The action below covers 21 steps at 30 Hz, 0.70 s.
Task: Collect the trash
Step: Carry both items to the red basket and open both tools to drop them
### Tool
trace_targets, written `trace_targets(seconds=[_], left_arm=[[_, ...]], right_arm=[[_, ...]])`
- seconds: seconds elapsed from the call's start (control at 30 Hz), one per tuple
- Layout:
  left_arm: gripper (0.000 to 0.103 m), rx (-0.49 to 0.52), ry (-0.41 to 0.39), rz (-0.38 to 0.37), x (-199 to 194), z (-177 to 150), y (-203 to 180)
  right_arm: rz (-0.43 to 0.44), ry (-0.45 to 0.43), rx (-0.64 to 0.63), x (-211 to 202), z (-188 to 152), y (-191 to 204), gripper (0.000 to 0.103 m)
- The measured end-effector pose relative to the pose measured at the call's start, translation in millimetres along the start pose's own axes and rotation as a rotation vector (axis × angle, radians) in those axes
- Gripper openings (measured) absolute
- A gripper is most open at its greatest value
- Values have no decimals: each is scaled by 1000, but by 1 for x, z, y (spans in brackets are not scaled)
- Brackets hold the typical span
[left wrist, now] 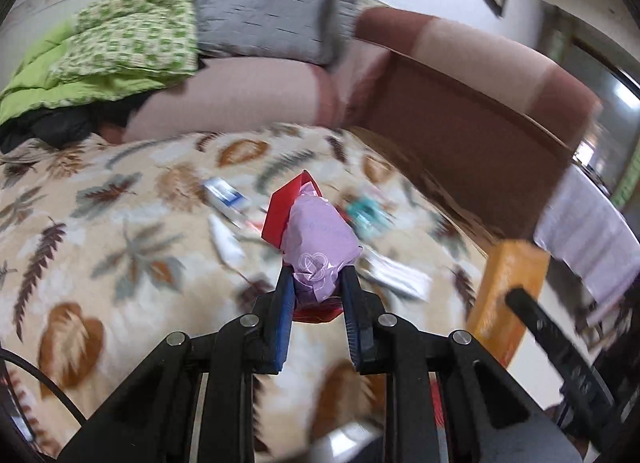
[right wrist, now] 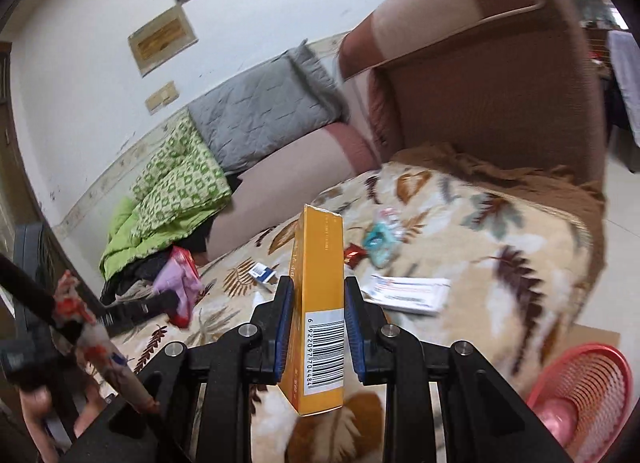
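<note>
My left gripper (left wrist: 318, 283) is shut on a lilac plastic packet (left wrist: 320, 239) with a red wrapper (left wrist: 286, 209) pressed against it, held above the leaf-patterned blanket (left wrist: 100, 223). My right gripper (right wrist: 318, 295) is shut on a tall yellow box (right wrist: 320, 287) with a barcode, also seen in the left wrist view as the yellow box (left wrist: 506, 287) at the right. Loose litter lies on the blanket: a blue-and-white pack (right wrist: 262, 273), a teal wrapper (right wrist: 380, 239), a small red wrapper (right wrist: 353, 252), and a white printed packet (right wrist: 408, 293). The left gripper with the lilac packet (right wrist: 176, 283) shows at the left of the right wrist view.
A red mesh basket (right wrist: 588, 387) stands on the floor at the lower right, beside the blanket's edge. Behind the blanket are a brown-and-pink sofa arm (right wrist: 480, 83), a grey cushion (right wrist: 260, 115) and a green quilt (right wrist: 172, 191). A person's patterned sleeve (right wrist: 100, 335) is at left.
</note>
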<state>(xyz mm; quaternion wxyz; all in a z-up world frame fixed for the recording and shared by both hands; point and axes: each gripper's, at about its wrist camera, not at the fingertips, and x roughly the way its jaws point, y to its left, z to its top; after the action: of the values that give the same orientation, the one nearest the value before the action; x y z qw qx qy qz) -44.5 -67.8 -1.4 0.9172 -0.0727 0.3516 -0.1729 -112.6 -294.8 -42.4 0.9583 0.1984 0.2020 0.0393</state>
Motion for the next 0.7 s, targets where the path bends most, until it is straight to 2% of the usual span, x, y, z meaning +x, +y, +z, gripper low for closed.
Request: trace_targets(seconds=[0.1,0.3,0.7], left_arm=[[22,33,45,-77,-6,-24,-29],[22,113,68,-150,-16,-55,-77],[22,224,176,-299,2,-87,-143]], right_arm=[[-38,-6,18,-28,-5,-11,27],[-115,-4,32,-72,-23,-36,27],[-297,-20,129,-124,-30,-107,27]])
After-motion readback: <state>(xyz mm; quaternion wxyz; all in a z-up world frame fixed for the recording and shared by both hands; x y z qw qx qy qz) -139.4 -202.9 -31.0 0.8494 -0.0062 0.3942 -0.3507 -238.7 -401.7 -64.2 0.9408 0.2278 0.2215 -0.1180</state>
